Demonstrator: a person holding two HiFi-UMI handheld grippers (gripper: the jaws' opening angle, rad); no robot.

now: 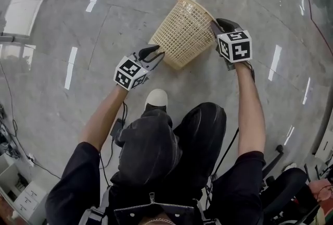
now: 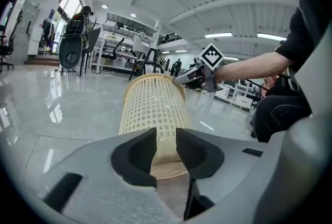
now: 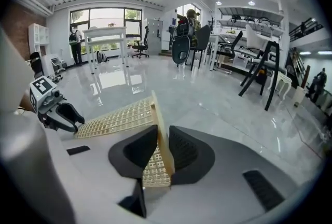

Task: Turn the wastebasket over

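Dark trousers on the person's bent knees fill the bottom of the head view, with a white shoe just beyond them on the polished grey stone floor. Past the shoe, the left gripper meets the closed base end of a cream plastic lattice wastebasket. In the left gripper view its jaws stand narrow, with the edge of the wastebasket base showing in the slim gap between the pads, which seem to pinch it. The wastebasket lies on its side straight in front of the person, base towards them and open mouth pointing away. Whether it rests on the floor cannot be told. On the far side, the right gripper holds the wall near the mouth. In its own view that gripper has the thin lattice wall clamped edge-on between both pads. Well beyond stand a white table and black office chairs.
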